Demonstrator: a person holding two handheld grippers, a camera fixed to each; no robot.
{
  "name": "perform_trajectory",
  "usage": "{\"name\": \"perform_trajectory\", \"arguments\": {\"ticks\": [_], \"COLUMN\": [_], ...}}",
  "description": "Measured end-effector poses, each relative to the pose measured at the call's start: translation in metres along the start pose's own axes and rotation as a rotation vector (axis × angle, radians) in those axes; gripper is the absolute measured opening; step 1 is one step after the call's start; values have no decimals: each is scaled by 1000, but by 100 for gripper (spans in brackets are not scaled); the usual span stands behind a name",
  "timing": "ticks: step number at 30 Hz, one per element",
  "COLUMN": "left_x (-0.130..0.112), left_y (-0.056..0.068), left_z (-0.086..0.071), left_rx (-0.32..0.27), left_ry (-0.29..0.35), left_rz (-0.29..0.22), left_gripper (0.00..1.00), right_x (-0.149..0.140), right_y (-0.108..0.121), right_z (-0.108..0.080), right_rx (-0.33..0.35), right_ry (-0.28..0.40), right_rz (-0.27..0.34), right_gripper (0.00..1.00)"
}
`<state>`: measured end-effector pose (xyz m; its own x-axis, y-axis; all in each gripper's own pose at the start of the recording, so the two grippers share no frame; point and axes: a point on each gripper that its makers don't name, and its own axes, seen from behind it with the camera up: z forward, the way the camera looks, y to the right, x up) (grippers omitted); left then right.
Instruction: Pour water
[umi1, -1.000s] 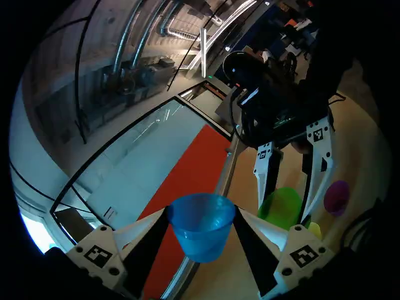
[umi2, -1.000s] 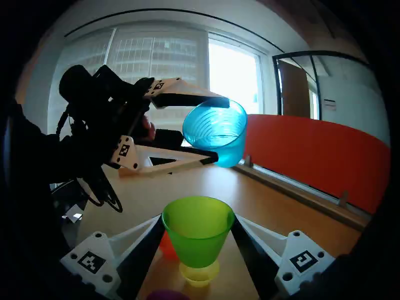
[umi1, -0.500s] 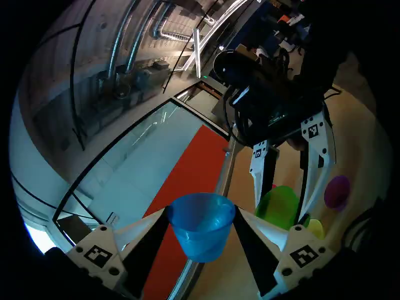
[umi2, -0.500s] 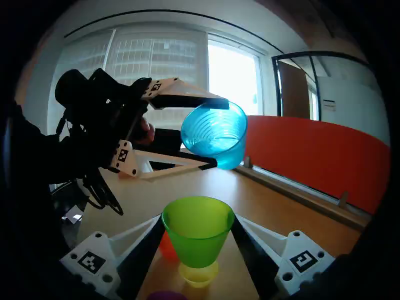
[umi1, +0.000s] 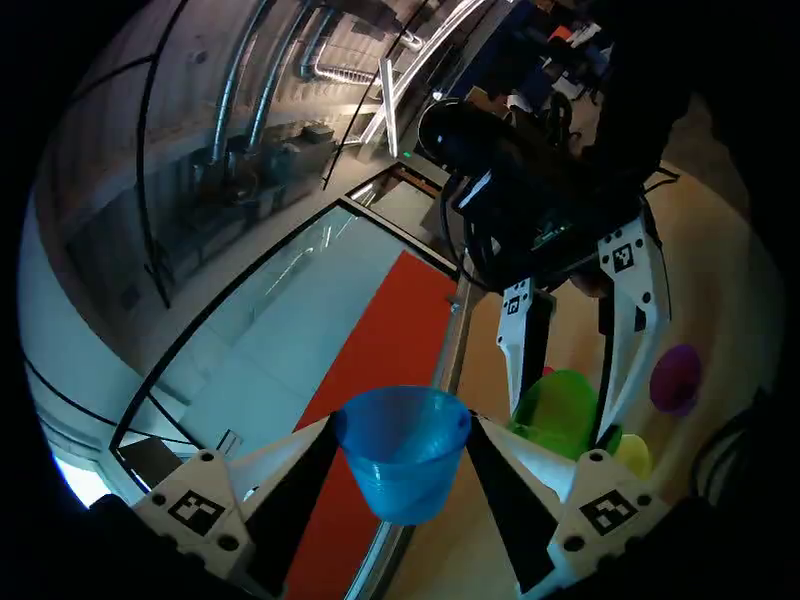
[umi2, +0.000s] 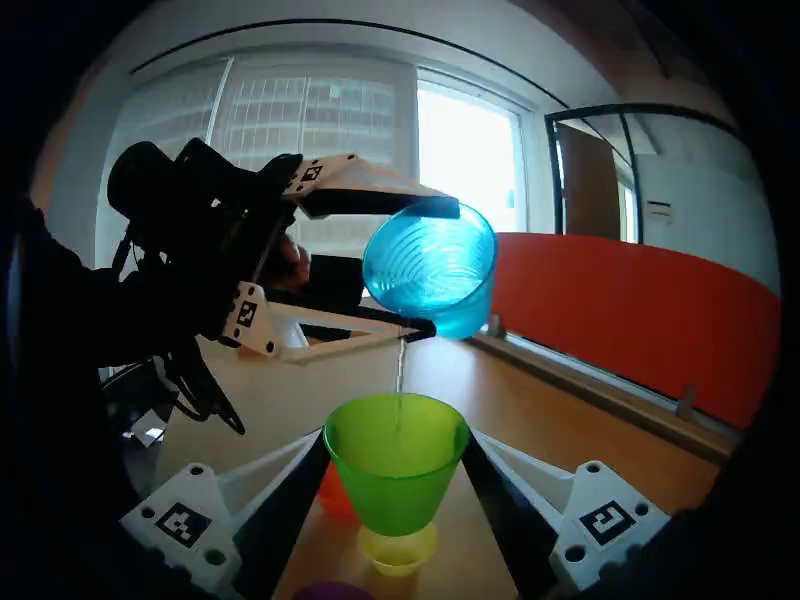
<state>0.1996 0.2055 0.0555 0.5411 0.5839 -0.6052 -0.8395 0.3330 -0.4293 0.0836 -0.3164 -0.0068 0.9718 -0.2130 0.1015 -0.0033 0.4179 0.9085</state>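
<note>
My left gripper (umi1: 402, 455) is shut on a blue plastic cup (umi1: 403, 450). In the right gripper view that blue cup (umi2: 432, 267) is tipped on its side, mouth toward me, held by the left gripper (umi2: 430, 265) above a green cup (umi2: 396, 459). A thin stream of water (umi2: 400, 380) falls from the blue cup's lip into the green one. My right gripper (umi2: 396, 470) is shut on the green cup, held upright over the wooden table (umi2: 520, 410). In the left gripper view the green cup (umi1: 555, 410) sits between the right gripper's fingers (umi1: 523, 335).
Under the green cup stand a yellow cup (umi2: 397, 550) and an orange one (umi2: 335, 495). A purple cup (umi1: 674, 378) lies on the table to the side. A red partition (umi2: 640, 310) borders the table's far edge. A dark sleeve (umi2: 80, 310) holds the left gripper.
The left gripper has tipped the blue cup a little further, and a stream of water now runs from it into the green cup. The right gripper has stayed still.
</note>
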Motion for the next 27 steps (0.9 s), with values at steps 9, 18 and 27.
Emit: {"name": "perform_trajectory", "arguments": {"ticks": [9, 18, 27], "left_x": [-1, 1, 4], "left_y": [0, -2, -2], "left_z": [-1, -1, 0], "left_rx": [2, 6, 10], "left_ry": [-4, -1, 1], "left_rz": [19, 42, 57], "left_gripper": [88, 88, 88], "right_x": [1, 2, 3], "right_y": [0, 0, 1], "right_z": [0, 1, 0], "right_rx": [0, -1, -2], "right_ry": [1, 3, 6], "right_rz": [1, 0, -2], "right_gripper": [93, 93, 93]}}
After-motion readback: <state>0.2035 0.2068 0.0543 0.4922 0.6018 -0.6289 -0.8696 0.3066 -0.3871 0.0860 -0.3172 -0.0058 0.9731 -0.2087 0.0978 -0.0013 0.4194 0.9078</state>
